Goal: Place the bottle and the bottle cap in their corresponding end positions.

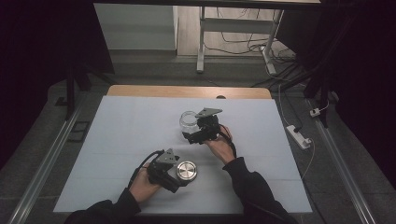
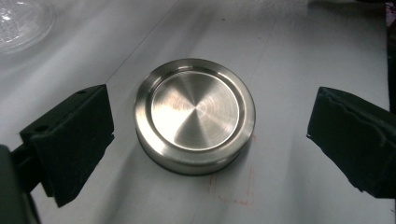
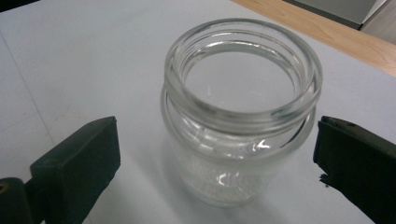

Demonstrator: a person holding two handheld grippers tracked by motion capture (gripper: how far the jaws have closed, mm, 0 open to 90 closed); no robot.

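A round brushed-metal lid (image 2: 195,115) lies flat on the white table cover, top side up. My left gripper (image 2: 205,144) is open, and the lid sits between its two black jaws with a gap on each side. From above, the lid (image 1: 187,171) is near the table's front, just right of the left gripper (image 1: 180,179). A clear glass jar (image 3: 240,109) stands upright with its mouth uncovered. My right gripper (image 3: 215,163) is open, one jaw on each side of the jar, neither touching. In the high view the jar (image 1: 187,121) is at mid-table beside the right gripper (image 1: 190,135).
The white cover (image 1: 121,135) spreads over most of the wooden table (image 1: 187,91), leaving a bare strip at the far edge. Beyond the table stand a desk frame and loose cables on the floor. A power strip (image 1: 299,135) lies on the floor to the right.
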